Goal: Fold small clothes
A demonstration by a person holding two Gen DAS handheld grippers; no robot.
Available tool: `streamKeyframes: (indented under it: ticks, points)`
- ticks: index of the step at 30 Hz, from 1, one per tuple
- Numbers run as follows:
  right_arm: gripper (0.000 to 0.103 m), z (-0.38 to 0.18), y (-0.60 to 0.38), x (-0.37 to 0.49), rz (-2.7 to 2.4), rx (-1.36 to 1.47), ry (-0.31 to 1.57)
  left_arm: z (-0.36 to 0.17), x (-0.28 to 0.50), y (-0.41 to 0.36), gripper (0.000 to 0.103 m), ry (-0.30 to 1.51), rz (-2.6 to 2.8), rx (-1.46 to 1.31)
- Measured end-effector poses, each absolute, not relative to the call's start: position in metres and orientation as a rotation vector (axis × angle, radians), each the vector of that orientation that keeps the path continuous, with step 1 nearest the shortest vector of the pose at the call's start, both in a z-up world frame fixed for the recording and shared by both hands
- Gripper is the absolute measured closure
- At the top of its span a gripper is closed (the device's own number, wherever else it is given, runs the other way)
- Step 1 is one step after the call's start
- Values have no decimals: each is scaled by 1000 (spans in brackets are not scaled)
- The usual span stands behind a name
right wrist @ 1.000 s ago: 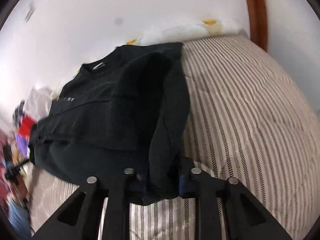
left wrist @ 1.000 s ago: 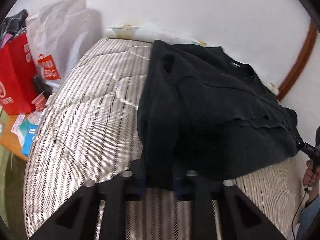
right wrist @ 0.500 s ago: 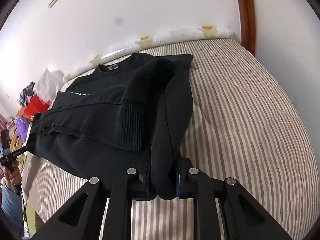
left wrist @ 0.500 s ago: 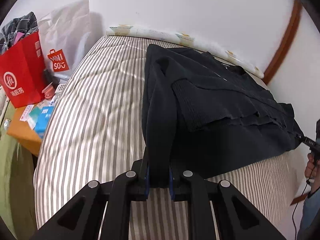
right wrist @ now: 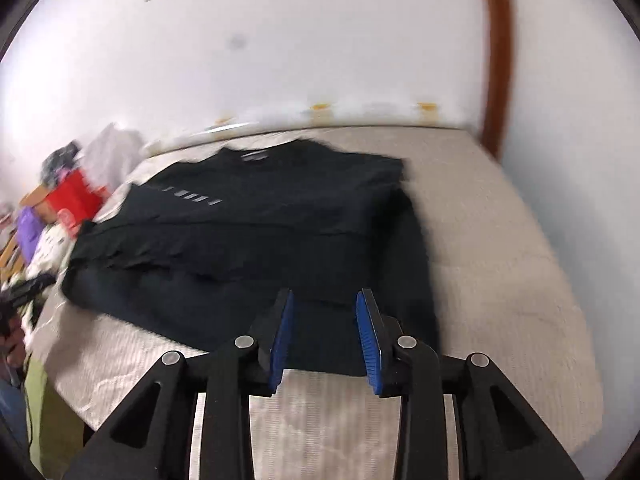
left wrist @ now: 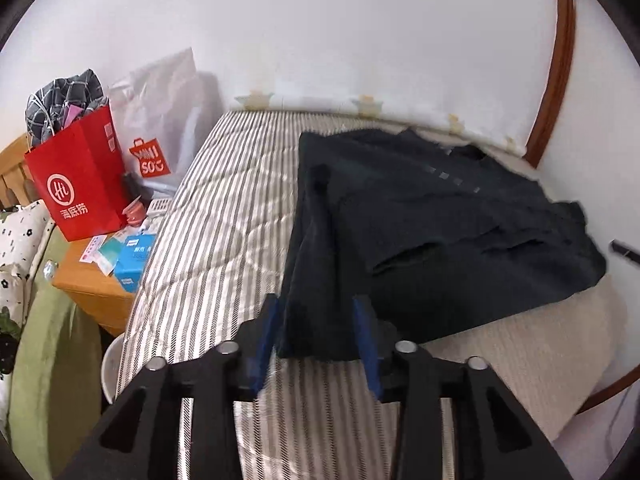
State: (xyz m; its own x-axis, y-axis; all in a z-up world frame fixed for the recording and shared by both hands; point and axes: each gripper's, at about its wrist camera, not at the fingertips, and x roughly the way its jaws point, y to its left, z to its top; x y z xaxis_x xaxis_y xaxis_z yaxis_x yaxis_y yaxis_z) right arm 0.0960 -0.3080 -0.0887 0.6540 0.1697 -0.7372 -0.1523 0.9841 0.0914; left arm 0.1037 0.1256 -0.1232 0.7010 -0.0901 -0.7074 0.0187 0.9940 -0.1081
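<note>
A black long-sleeved top (left wrist: pixel 420 220) lies folded on the striped bed (left wrist: pixel 224 240), sleeves laid across its body. My left gripper (left wrist: pixel 318 320) hovers over the top's near left corner. Its jaws are opening, and the cloth shows between the blue pads (left wrist: pixel 268 328) without being pressed. In the right wrist view the same top (right wrist: pixel 280 240) lies flat, its near right edge showing between the jaws of my right gripper (right wrist: pixel 324 320). These jaws are also opening, and the pads (right wrist: pixel 366 336) stand clear of the cloth.
Left of the bed a wooden nightstand (left wrist: pixel 88 284) holds a red paper bag (left wrist: pixel 80 184), a white shopping bag (left wrist: pixel 160 120) and a blue box (left wrist: pixel 132 256). A green cushion (left wrist: pixel 52 360) lies below it. White walls and a brown door frame (right wrist: pixel 496 60) bound the bed (right wrist: pixel 500 260).
Both grippers were shut on the top's near edge; now their jaws stand apart and the cloth rests on the bed. Both have pulled back and risen, so the top looks farther away.
</note>
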Motion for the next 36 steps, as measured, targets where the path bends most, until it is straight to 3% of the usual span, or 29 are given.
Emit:
streamKeyframes:
  ticks: [6, 11, 20, 36]
  points:
    - [87, -134, -266, 118, 280, 25, 912, -120, 107, 109, 59, 802, -186, -193]
    - [95, -152, -261, 132, 236, 40, 929, -134, 121, 85, 74, 842, -255, -196]
    - [97, -153, -244, 142, 140, -90, 924, -153, 164, 42, 75, 888, -260, -156]
    - [95, -126, -247, 247, 88, -15, 845, -120, 246, 44, 75, 768, -189, -76]
